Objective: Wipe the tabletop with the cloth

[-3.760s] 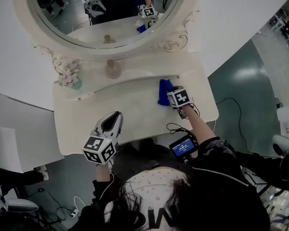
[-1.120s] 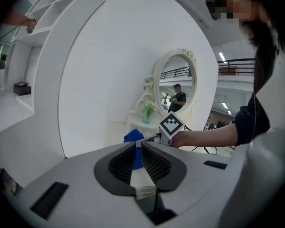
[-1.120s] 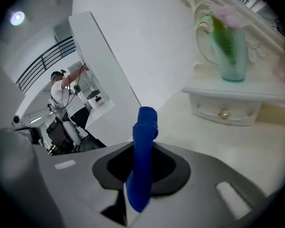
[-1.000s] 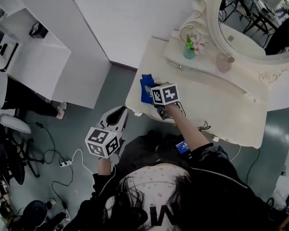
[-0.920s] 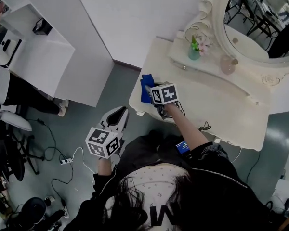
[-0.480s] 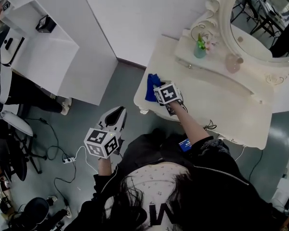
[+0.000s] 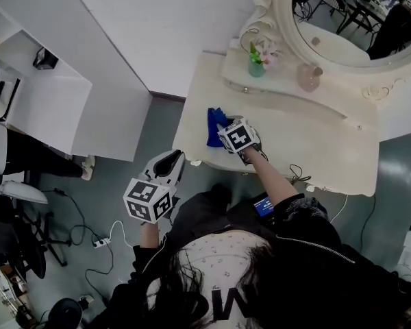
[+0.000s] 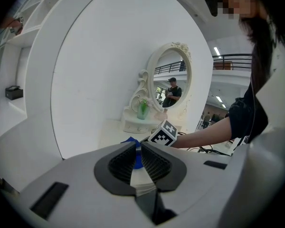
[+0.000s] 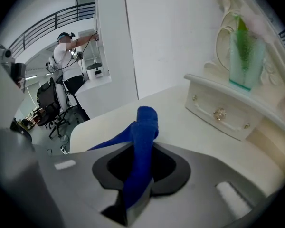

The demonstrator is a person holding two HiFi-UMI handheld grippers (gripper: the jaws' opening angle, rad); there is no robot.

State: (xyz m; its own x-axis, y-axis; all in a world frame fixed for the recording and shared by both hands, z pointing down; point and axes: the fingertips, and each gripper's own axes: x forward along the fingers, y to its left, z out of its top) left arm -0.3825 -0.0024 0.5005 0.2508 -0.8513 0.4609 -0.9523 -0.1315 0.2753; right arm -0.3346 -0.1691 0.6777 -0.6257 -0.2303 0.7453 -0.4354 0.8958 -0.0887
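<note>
A blue cloth (image 7: 214,125) lies bunched on the cream tabletop (image 7: 308,139) near its left end. My right gripper (image 7: 225,129) is shut on the cloth, and the marker cube sits just behind it. In the right gripper view the cloth (image 9: 145,127) rises out from between the jaws of the right gripper (image 9: 138,161) and trails onto the tabletop (image 9: 180,106). My left gripper (image 7: 171,159) hangs off the table over the floor, in front of the left corner. In its own view the left gripper (image 8: 137,152) is shut with nothing in it.
A green vase of flowers (image 7: 256,63) and a pink bottle (image 7: 308,78) stand on the raised drawer shelf (image 9: 223,113) below the oval mirror (image 7: 349,16). A white cabinet (image 7: 44,108) stands to the left. Cables (image 7: 103,241) lie on the floor. A person (image 9: 66,56) stands far off.
The right gripper has carried the cloth from the table's right side to its left end, then slightly inward from the left edge. The left gripper stays shut off the table.
</note>
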